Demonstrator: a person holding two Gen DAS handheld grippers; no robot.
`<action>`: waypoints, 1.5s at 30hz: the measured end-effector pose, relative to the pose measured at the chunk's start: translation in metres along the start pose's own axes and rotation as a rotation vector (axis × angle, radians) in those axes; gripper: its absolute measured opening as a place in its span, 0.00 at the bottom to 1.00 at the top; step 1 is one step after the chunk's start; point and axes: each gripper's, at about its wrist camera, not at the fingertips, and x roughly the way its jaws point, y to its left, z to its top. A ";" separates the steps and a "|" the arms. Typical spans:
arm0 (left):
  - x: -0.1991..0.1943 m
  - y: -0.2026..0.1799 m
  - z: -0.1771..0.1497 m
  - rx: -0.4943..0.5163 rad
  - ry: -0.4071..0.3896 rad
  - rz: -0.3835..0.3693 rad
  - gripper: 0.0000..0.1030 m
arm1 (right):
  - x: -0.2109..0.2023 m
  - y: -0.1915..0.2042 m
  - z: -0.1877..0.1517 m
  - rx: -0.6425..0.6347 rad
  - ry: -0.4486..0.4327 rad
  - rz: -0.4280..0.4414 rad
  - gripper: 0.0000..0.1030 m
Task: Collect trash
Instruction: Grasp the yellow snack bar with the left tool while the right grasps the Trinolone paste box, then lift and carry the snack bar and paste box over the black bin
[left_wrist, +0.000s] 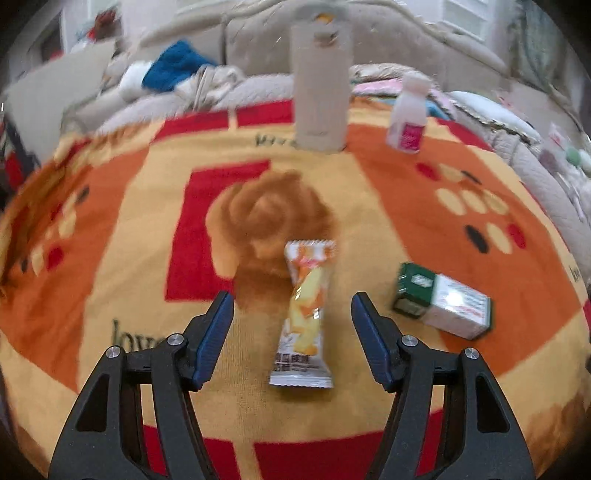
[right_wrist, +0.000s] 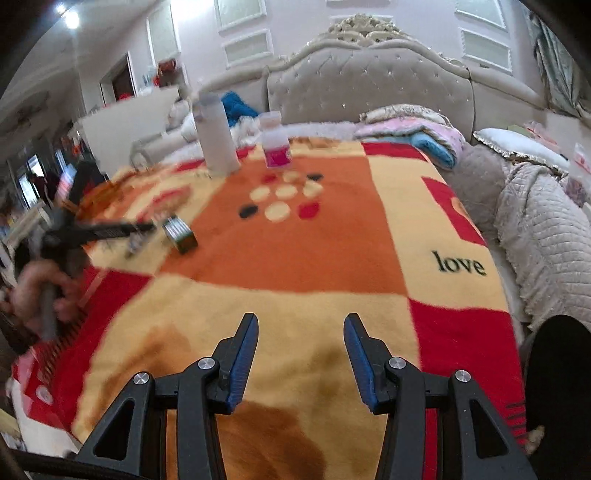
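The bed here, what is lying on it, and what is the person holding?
blanket: one, orange, yellow and red, spread over the bed
snack packet: one, white and orange, flat between the left gripper's open fingers, untouched
small box: one, green and white, lying right of the packet
tall container: one, pale, upright at the far edge
small bottle: one, white with pink label, beside the container
headboard: one, grey, tufted
left gripper: black, blue pads, open
right gripper: black, blue pads, open, empty
hand: one, holding the left gripper
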 end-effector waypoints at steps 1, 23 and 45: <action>0.002 0.003 -0.004 -0.016 0.005 0.006 0.40 | 0.001 0.004 0.006 0.002 -0.017 0.026 0.45; -0.040 0.024 -0.053 -0.150 -0.012 0.001 0.12 | 0.162 0.151 0.081 -0.343 0.216 0.147 0.21; -0.067 -0.013 -0.089 -0.090 -0.026 0.076 0.13 | 0.013 0.045 0.003 -0.126 0.042 0.068 0.21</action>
